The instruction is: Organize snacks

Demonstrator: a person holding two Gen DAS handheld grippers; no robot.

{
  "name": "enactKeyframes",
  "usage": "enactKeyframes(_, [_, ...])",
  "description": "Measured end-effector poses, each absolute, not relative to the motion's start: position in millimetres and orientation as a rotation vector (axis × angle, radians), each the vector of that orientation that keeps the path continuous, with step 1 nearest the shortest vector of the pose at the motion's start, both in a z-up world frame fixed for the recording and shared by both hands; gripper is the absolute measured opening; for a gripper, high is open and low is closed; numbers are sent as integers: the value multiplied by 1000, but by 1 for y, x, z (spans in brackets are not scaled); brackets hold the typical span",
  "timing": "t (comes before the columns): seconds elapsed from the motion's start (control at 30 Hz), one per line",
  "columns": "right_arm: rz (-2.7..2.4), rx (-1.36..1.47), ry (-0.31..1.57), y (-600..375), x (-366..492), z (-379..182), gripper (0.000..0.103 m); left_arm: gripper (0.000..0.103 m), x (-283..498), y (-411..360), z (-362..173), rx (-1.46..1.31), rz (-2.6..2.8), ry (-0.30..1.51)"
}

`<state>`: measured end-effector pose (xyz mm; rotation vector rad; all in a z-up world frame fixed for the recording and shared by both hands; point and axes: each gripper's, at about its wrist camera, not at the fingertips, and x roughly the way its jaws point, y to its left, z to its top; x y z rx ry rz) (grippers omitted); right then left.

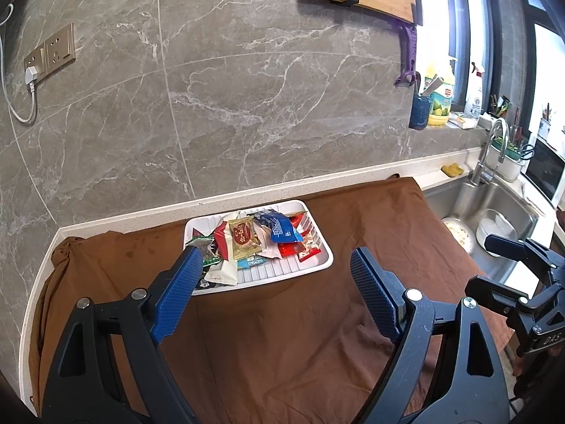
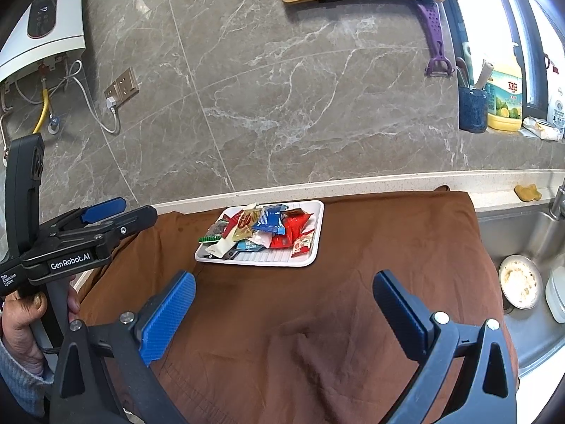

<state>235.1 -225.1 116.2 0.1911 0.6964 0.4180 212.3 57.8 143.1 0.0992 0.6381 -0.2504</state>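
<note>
Nothing sits between either pair of blue fingers: the left gripper [image 1: 273, 270] and the right gripper [image 2: 284, 295] both stand wide apart above the brown cloth [image 2: 317, 318] covering the worktop. Just ahead of the fingers lies a white tray [image 2: 310, 258] heaped with snack packets [image 2: 268, 228]; the left gripper's left finger [image 1: 176, 296] overlaps the tray's near corner. Right of the fingers, past the cloth's edge, is a steel sink [image 2: 529, 233].

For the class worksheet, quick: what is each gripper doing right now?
Left gripper: open, holding nothing, above the brown cloth.
Right gripper: open, holding nothing.
</note>
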Motion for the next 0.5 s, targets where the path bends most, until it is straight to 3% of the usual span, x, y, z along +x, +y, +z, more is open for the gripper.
enactKeyframes(0.5, [418,194,699,-224,236,116,103,85,216,55,143,95,-277,627])
